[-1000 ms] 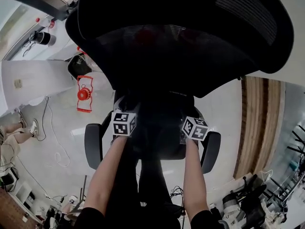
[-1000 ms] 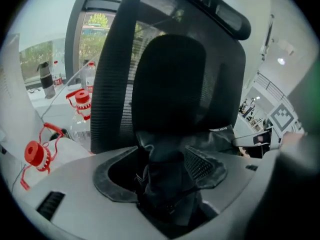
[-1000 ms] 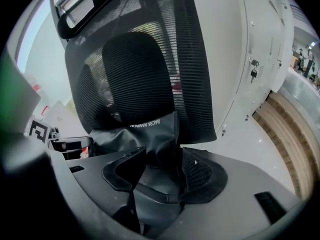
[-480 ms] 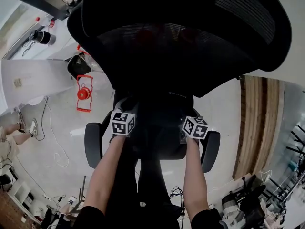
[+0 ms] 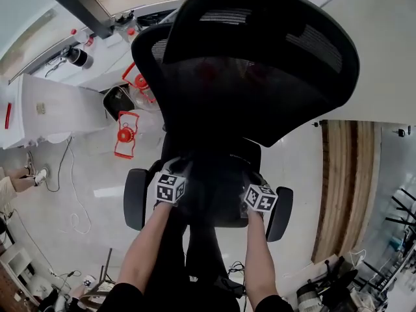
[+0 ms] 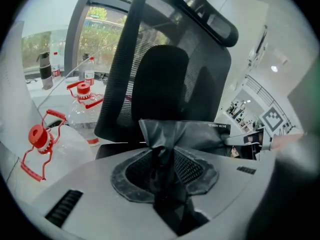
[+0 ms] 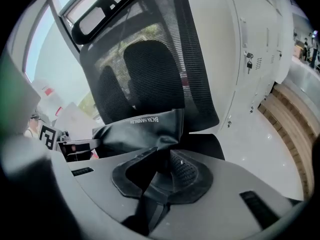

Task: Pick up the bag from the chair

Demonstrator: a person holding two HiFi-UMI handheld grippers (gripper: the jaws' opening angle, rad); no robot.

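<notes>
A black bag (image 6: pixel 187 134) with white print along its top edge (image 7: pixel 142 129) hangs in front of the black mesh chair (image 5: pixel 260 64), above the seat (image 7: pixel 205 144). My left gripper (image 6: pixel 164 158) is shut on a bunched fold at one end of the bag. Pinching the other end is my right gripper (image 7: pixel 162 168), also shut. In the head view the left gripper (image 5: pixel 170 188) and right gripper (image 5: pixel 261 198) show as marker cubes either side of the dark bag (image 5: pixel 214 177), which blends into the seat below it.
The chair's armrests (image 5: pixel 135 199) (image 5: pixel 281 213) flank my arms. Clear water jugs with red handles (image 5: pixel 125 133) (image 6: pixel 40 139) stand on the floor at the left, by a white table (image 5: pixel 58 106). A wooden strip (image 5: pixel 338 187) and white cabinets (image 7: pixel 250 59) are on the right.
The head view has drawn back, so the whole chair back now shows and looks smaller. Both grippers keep their hold on the bag and sit slightly lower and closer together.
</notes>
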